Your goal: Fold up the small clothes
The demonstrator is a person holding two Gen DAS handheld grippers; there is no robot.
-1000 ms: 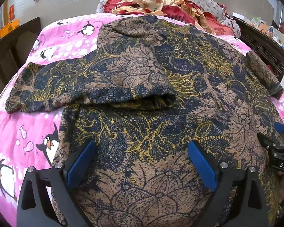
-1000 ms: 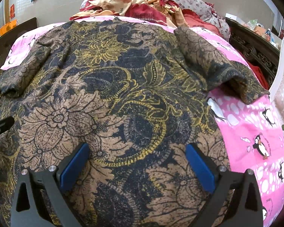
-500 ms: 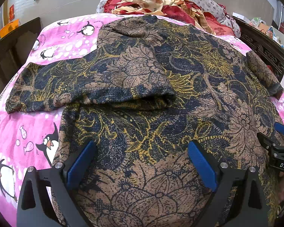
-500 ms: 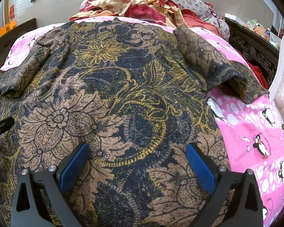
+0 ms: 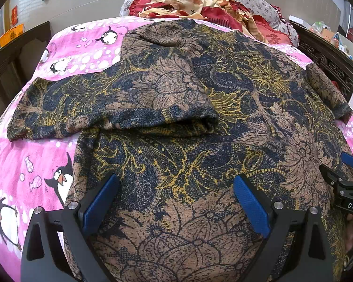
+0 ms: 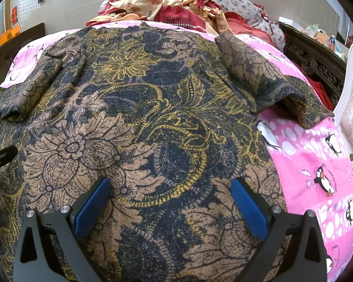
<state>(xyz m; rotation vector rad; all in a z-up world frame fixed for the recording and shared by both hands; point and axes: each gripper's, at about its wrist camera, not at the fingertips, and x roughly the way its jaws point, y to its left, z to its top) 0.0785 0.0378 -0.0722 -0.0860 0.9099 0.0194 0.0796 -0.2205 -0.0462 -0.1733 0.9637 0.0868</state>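
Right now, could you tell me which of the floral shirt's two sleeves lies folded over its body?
The left sleeve, near the left gripper: it crosses the shirt's body, whereas the right sleeve spreads onto the pink penguin blanket.

Both views are evenly and softly lit, bright without glare. A shallow shadow sits under the folded sleeve. Fisheye bending curves the bed outward; black corners frame each picture from ten to two o'clock. Focus is sharp centrally, softer at the rim.

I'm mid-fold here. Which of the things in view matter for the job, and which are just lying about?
For the job:
floral shirt
left gripper, jaws open
right gripper, jaws open

Lying about:
penguin blanket underneath
heap of bedding at the head of the bed
orange basket
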